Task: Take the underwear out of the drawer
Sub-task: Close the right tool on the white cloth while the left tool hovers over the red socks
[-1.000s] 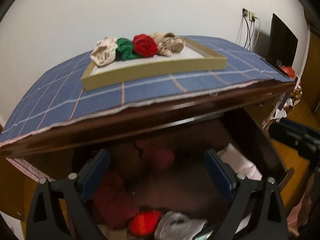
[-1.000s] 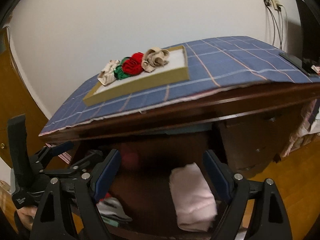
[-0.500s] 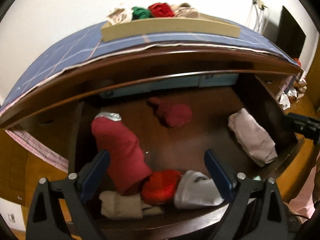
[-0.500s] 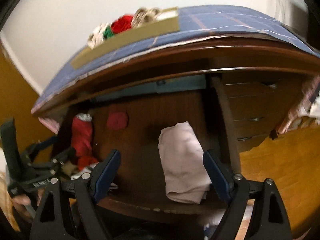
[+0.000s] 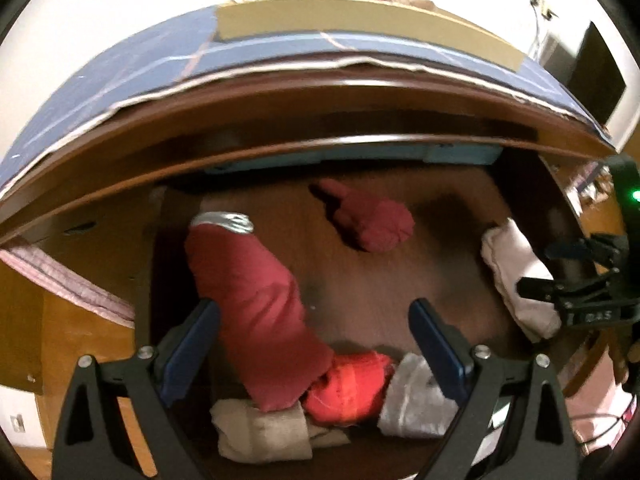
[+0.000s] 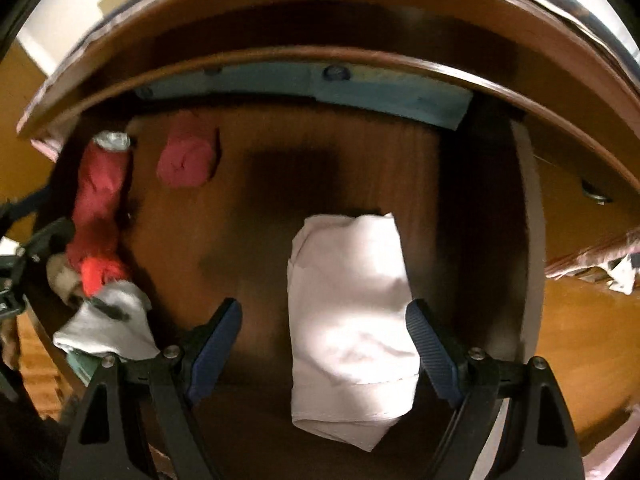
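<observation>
The drawer point(image 5: 400, 288) is pulled out under the cabinet top. In the left wrist view it holds a long dark-red roll point(image 5: 256, 304), a small maroon roll point(image 5: 376, 220), a bright red roll point(image 5: 348, 388), a grey roll point(image 5: 416, 400) and a beige roll point(image 5: 260, 432). My left gripper point(image 5: 314, 312) hangs open above the dark-red roll, touching nothing. A pale folded piece of underwear point(image 6: 348, 312) lies at the drawer's right side. My right gripper point(image 6: 324, 308) points down over it, open, its fingers apart from the cloth. It also shows at the right edge, right gripper point(image 5: 556, 268).
A tan tray point(image 5: 360, 20) with several rolled garments sits on the blue plaid cloth point(image 5: 120, 80) covering the cabinet top. The top's wooden edge point(image 6: 320, 60) overhangs the back of the drawer. The left gripper point(image 6: 24, 240) shows at the left edge. More drawers stand to the right point(image 6: 592, 192).
Both grippers have sunk and tilted downward, from facing the cabinet top to looking into the drawer. The right gripper has come down closer over the pale folded piece. Jaws stayed open.
</observation>
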The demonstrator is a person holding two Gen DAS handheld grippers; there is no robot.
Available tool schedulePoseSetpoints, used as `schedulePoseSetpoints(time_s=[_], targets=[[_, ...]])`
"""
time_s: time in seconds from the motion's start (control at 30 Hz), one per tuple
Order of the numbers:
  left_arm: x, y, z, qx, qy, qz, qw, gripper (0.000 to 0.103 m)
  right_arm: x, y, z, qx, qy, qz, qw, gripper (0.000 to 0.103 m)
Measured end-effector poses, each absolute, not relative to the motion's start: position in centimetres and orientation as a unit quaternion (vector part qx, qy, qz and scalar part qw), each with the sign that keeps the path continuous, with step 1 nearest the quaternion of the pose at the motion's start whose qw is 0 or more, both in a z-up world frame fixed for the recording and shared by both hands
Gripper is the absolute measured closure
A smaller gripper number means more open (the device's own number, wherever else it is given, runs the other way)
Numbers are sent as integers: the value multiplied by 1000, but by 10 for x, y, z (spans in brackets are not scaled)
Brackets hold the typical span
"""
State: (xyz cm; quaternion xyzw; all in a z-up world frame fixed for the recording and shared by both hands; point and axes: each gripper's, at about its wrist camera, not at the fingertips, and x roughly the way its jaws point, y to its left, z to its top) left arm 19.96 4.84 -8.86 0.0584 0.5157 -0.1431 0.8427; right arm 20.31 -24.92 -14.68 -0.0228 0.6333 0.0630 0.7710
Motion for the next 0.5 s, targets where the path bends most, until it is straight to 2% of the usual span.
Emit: schedulePoseSetpoints(time_s=[0.13, 0.2, 0.37, 0.5], targets=[[203, 47, -93, 62, 536, -169, 825, 7, 207, -240, -152, -50, 644, 76, 760, 18], [207, 44, -94, 70, 533, -161, 827, 7, 211, -237, -158, -48, 652, 81, 753, 29], [225, 27, -102, 72, 545, -148, 822, 8, 216, -243, -169, -63, 672, 62, 735, 31], [224, 7, -107, 122, 534, -152, 823, 12, 211, -244, -174, -96, 686, 60, 719, 39]])
